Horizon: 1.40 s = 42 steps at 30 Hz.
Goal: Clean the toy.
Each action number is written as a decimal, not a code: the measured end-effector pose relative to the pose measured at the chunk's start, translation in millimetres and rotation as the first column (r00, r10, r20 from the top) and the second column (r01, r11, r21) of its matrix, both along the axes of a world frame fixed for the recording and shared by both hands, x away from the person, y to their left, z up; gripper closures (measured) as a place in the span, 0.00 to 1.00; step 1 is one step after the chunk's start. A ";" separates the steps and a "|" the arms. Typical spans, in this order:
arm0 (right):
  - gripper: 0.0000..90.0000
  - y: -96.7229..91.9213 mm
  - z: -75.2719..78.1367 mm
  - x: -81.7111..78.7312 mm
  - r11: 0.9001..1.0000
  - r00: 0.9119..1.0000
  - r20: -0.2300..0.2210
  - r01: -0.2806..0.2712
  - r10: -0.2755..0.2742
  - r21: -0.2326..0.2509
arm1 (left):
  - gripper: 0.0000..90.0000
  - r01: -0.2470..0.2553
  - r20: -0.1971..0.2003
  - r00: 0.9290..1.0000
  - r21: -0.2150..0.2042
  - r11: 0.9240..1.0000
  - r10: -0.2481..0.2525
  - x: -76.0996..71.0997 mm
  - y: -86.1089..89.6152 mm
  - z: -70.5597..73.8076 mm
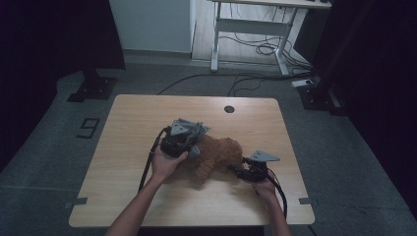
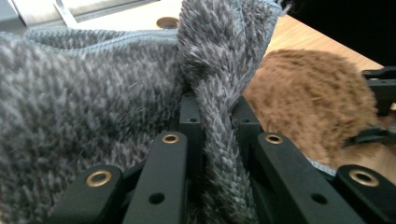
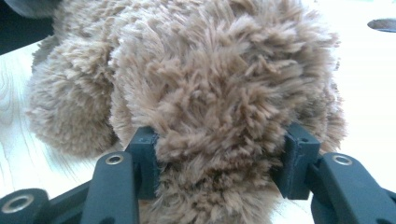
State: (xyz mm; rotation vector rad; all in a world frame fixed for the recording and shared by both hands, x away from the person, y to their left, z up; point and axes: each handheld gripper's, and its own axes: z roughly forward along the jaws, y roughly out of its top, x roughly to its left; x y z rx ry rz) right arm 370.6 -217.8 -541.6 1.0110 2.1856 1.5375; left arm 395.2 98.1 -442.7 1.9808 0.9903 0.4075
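Wooden surface (image 1: 128,147): left gripper (image 2: 215,116) pinches grey cloth (image 2: 84,102), right gripper (image 3: 219,158) clamps plush toy (image 3: 201,84) (best held steady) while cloth drapes evenly.

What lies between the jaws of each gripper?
In the left gripper view, a fold of grey cloth is pinched by the left gripper. In the right gripper view, the right gripper clamps the brown plush toy.

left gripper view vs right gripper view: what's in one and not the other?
Left gripper view alone: the left gripper shut on a fold of grey cloth, plus the other gripper's black parts at the right edge.

Right gripper view alone: the right gripper with its jaws pressed on either side of the plush toy's fur.

Both: the brown plush toy and the wooden table.
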 end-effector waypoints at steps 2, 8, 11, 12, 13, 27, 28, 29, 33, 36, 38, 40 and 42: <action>0.50 0.9 0.3 -0.1 1.000 1.000 0.005 -0.001 0.001 0.000 | 0.88 -0.005 -0.013 1.000 -0.039 0.999 0.005 0.8 8.4 -3.6; 0.50 1.6 0.8 -0.2 1.000 1.000 0.003 -0.001 0.001 -0.004 | 0.88 -0.047 0.014 0.999 0.008 0.999 0.047 -5.2 25.1 -1.3; 0.50 1.3 0.5 0.1 1.000 1.000 -0.001 0.003 -0.003 0.000 | 0.88 -0.101 0.009 0.995 0.024 0.995 0.101 -2.6 40.4 -3.6; 0.50 0.9 0.3 0.3 1.000 1.000 -0.004 0.003 -0.003 0.001 | 0.88 -0.119 -0.012 0.993 0.035 0.992 0.120 0.4 46.8 -7.5; 0.51 0.6 0.0 0.5 1.000 1.000 -0.007 0.005 -0.005 0.001 | 0.88 -0.129 -0.050 0.990 0.037 0.991 0.131 4.6 52.7 -14.4; 0.51 -0.1 -0.9 0.9 1.000 1.000 -0.008 0.002 -0.002 -0.004 | 0.88 -0.119 -0.104 0.988 -0.037 0.992 0.115 5.4 73.0 -32.1; 0.51 -0.4 -0.9 1.1 1.000 1.000 -0.010 0.002 -0.002 -0.004 | 0.88 -0.111 -0.102 0.989 -0.068 0.991 0.104 4.2 73.5 -25.6; 0.51 -0.4 -1.0 1.3 1.000 1.000 -0.010 0.001 -0.002 -0.003 | 0.88 -0.104 -0.096 0.991 -0.084 0.991 0.096 3.4 72.8 -21.2; 0.51 -0.3 -0.9 1.2 1.000 1.000 -0.010 0.001 -0.001 -0.004 | 0.88 -0.056 -0.029 0.998 -0.132 0.990 0.052 -5.1 59.6 8.7; 0.51 -0.2 -0.8 1.2 1.000 1.000 -0.011 0.002 -0.002 -0.003 | 0.88 0.001 0.050 0.999 -0.143 0.990 0.006 -17.4 41.3 32.8; 0.51 -0.3 -0.8 1.2 1.000 1.000 -0.011 0.002 -0.002 -0.003 | 0.88 0.054 0.091 0.995 -0.123 0.991 -0.043 -27.3 21.3 44.7; 0.51 -0.2 -0.8 1.3 1.000 1.000 -0.012 0.002 -0.002 -0.002 | 0.88 0.101 0.108 0.990 -0.102 0.990 -0.090 -33.2 0.9 49.3; 0.51 -0.4 -0.8 1.3 1.000 1.000 -0.012 0.001 -0.001 -0.003 | 0.88 0.136 0.105 0.986 -0.086 0.987 -0.127 -35.0 -18.0 49.1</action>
